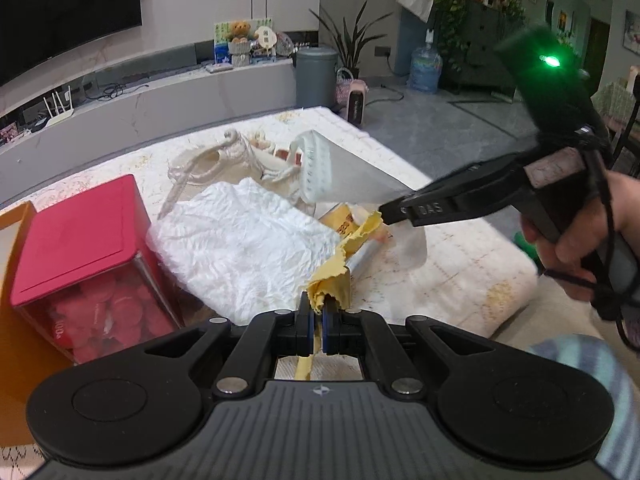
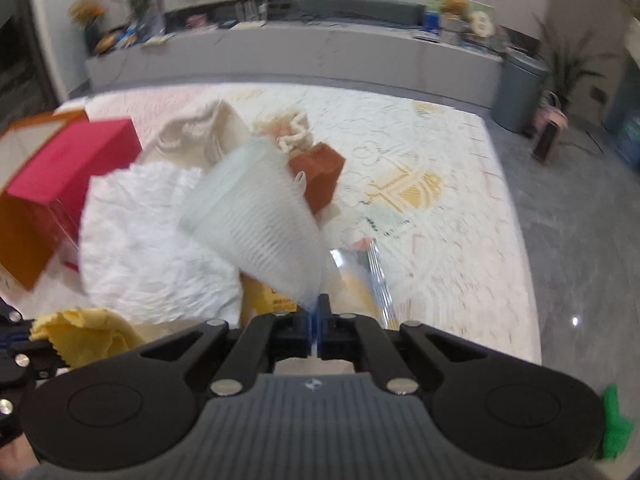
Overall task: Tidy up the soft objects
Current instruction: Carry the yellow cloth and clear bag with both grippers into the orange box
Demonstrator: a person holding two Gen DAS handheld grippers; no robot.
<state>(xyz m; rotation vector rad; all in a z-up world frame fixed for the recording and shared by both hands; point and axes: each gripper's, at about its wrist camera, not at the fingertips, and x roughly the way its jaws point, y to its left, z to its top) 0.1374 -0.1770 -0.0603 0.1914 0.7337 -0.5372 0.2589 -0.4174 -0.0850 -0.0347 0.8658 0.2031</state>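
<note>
My left gripper [image 1: 317,307] is shut on a yellow cloth [image 1: 332,280], which hangs between the fingers and trails up to the right. The cloth also shows at the lower left of the right wrist view [image 2: 86,336]. My right gripper [image 2: 318,312] is shut on the rim of a clear ribbed plastic cup [image 2: 260,216] and holds it tilted above the table; the cup shows blurred in the left wrist view [image 1: 318,168]. The right gripper [image 1: 384,213] comes in from the right in the left wrist view. A crumpled white cloth [image 1: 244,248] lies on the table, seen also in the right wrist view [image 2: 148,248].
A red-lidded clear box [image 1: 88,256] stands at the left beside an orange box [image 1: 12,320]. A cream canvas bag [image 1: 224,160], a brown block [image 2: 320,176] and a shiny packet [image 1: 360,256] lie on the patterned tablecloth [image 1: 460,264]. The table edge drops to grey floor on the right.
</note>
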